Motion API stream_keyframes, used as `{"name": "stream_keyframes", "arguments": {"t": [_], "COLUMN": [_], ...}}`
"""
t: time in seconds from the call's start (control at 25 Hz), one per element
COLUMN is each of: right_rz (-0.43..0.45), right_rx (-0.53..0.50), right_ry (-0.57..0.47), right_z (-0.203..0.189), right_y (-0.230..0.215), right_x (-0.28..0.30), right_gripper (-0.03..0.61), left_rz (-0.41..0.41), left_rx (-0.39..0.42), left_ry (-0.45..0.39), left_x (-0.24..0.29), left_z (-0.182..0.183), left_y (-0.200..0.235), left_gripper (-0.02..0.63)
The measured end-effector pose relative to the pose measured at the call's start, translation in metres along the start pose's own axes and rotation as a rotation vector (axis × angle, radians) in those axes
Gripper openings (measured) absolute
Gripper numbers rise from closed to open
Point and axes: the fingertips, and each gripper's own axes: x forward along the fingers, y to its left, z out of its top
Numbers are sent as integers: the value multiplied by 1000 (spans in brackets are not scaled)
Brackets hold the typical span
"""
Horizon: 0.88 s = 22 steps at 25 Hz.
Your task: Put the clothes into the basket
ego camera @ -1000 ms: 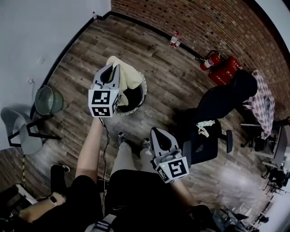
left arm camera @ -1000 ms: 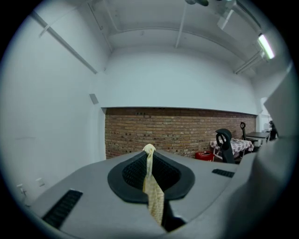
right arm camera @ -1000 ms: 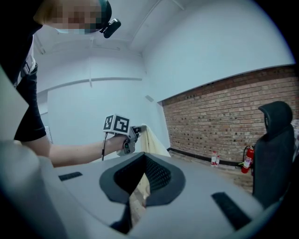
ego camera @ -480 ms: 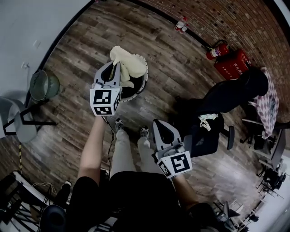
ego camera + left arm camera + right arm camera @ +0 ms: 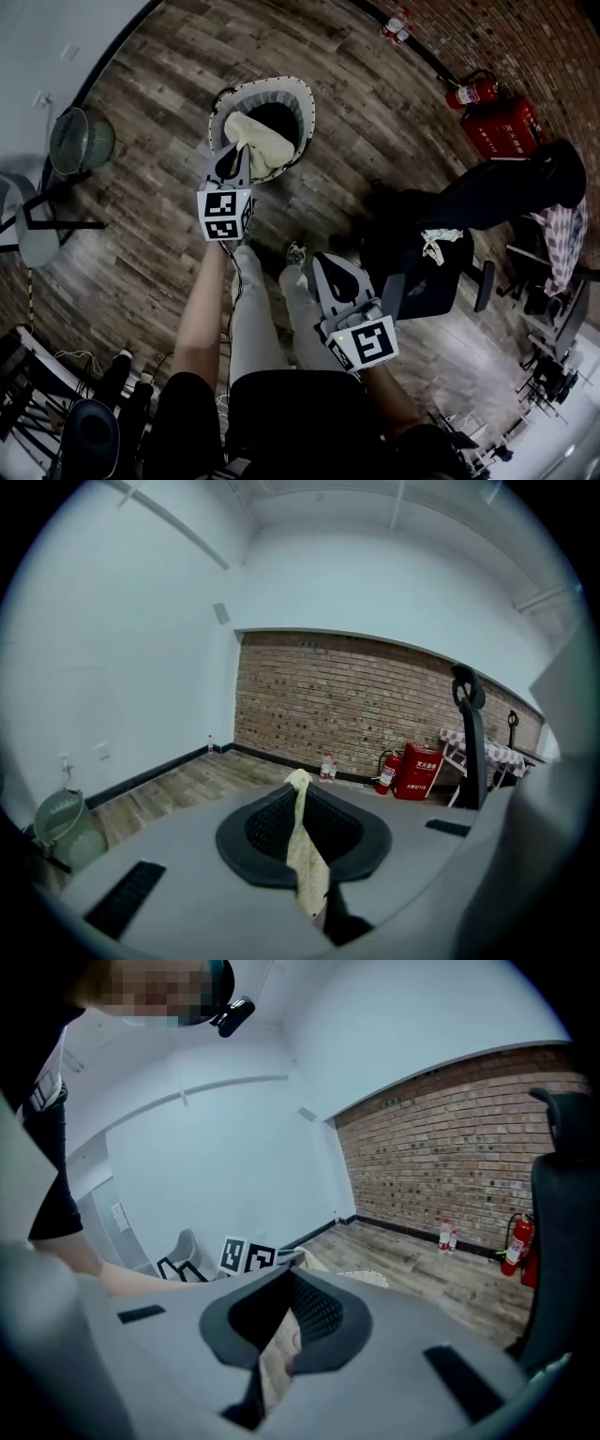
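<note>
The pale yellow cloth (image 5: pixel 261 142) drapes over the near rim of the basket (image 5: pixel 306 94) in the head view, with one end at the left gripper (image 5: pixel 234 155). The left gripper view shows those jaws pinched on it. The right gripper view shows the right gripper (image 5: pixel 289 1274) closed and empty.

The head camera looks steeply down, while both gripper cameras face, perhaps almost level, the same red brick wall (image 5: pixel 375 696).

Wood-plank floor (image 5: pixel 141 216), brick wall (image 5: pixel 356 700), dark office chair (image 5: pixel 417 291).
</note>
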Motion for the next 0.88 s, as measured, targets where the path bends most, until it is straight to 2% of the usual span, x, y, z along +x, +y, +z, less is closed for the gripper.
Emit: {"name": "stream_keyframes", "arguments": {"t": [0.32, 0.52, 0.68, 0.88], "right_rz": [62, 92, 81, 48], "right_rx": [5, -1, 18, 7], "right_ry": [57, 84, 80, 24], "right_z": [-50, -77, -95, -101], "right_y": [-1, 5, 1, 5], "right_x": [5, 14, 36, 82], "right_gripper": [8, 8, 8, 8], "left_rz": [38, 35, -7, -63], "left_rx": [-17, -63, -95, -105], "left_ry": [135, 177, 197, 243], "left_x": [-27, -42, -50, -56], "left_z": [-106, -152, -186, -240], "left_y": [-3, -3, -9, -6], "left_gripper": [23, 23, 23, 23]}}
